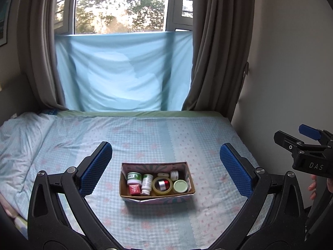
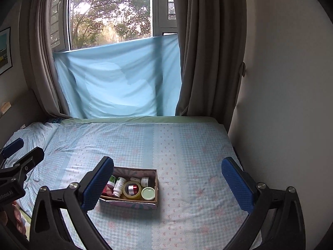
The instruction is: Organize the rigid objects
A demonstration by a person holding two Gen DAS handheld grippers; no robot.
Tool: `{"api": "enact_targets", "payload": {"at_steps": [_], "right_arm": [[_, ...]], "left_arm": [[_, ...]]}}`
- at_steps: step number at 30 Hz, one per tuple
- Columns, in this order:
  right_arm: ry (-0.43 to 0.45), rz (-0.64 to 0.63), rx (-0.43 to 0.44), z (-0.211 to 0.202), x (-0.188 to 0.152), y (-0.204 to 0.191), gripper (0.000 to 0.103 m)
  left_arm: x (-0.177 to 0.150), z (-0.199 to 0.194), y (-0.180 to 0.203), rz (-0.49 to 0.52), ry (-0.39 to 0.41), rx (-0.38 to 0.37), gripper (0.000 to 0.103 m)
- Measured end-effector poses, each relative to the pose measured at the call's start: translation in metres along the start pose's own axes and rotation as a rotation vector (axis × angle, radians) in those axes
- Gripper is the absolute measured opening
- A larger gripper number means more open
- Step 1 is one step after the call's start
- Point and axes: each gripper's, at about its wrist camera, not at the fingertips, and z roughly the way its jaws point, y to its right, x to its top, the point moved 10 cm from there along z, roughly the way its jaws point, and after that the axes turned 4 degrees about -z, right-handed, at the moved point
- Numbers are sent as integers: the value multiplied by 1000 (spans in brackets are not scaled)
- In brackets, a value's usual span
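A small cardboard box [image 1: 133, 195] sits on the bed, holding a green-lidded jar [image 1: 134, 177], a white pill bottle [image 1: 147, 184], a roll of tape [image 1: 162, 185] around a red and silver spool, a pale green lid [image 1: 180, 186] and a red packet [image 1: 134, 189]. My left gripper [image 1: 166, 168] hovers above and in front of the box, open and empty. In the right wrist view the same box [image 2: 133, 205] lies left of centre, partly behind a blue pad. My right gripper [image 2: 167, 184] is open and empty, held above the bed right of the box.
The bed [image 1: 145, 133] has a blue checked sheet and a rumpled pillow [image 1: 18, 133] at the left. A wall [image 2: 281, 104] borders the right side. Curtains [image 1: 218, 52] and a blue cloth [image 1: 124, 68] hang below the window behind. The other gripper's body [image 1: 308, 152] shows at the right edge.
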Motion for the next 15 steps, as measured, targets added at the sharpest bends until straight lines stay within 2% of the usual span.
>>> {"api": "enact_targets", "payload": {"at_steps": [15], "right_arm": [[0,-3,-8,4,1,5,103]], "left_arm": [[1,7,1,-2,-15,6,103]]}}
